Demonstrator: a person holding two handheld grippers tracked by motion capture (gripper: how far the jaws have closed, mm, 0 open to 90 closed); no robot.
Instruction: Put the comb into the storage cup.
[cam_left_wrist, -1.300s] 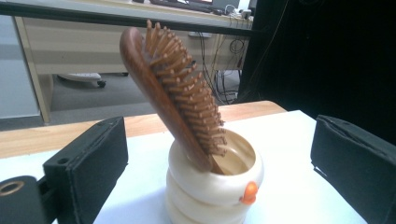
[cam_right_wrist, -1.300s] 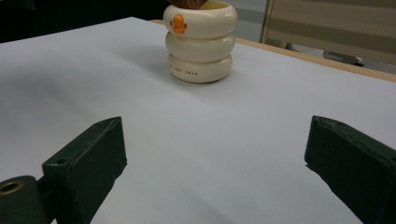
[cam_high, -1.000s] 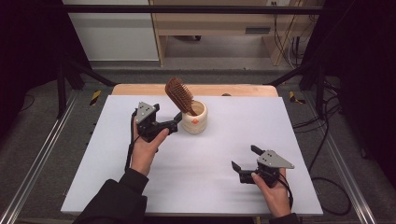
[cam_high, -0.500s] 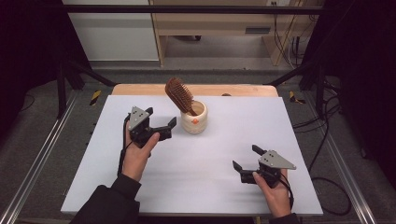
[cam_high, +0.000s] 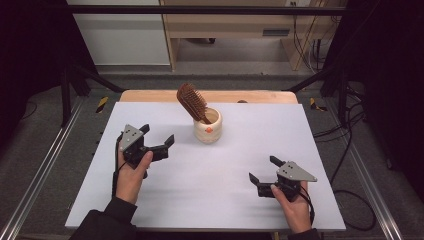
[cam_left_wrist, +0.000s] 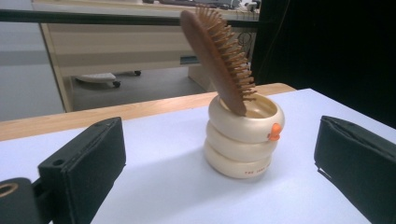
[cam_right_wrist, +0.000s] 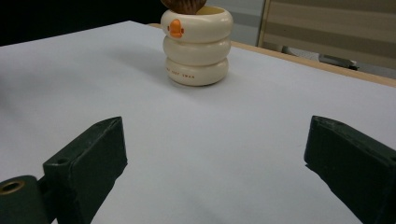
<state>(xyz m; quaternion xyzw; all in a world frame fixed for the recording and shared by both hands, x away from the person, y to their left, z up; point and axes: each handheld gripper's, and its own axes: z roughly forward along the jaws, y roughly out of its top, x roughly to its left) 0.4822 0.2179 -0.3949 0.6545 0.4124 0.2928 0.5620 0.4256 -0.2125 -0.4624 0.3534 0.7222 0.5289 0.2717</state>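
Left gripper (cam_high: 159, 138) jaws spread wide and empty, cream ringed cup (cam_left_wrist: 243, 141) ahead between them, well apart, wooden hairbrush (cam_left_wrist: 219, 56) leaning in it, right gripper (cam_high: 261, 171) jaws spread, empty, above white tabletop (cam_high: 215, 175)

The hairbrush (cam_left_wrist: 219, 56) handle sits hidden inside the cup (cam_left_wrist: 243, 140), whose small printed lettering seems unreadable.

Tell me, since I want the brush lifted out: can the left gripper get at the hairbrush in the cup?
Probably yes. The left gripper is open, and only bare table separates it from the hairbrush leaning out of the cup.
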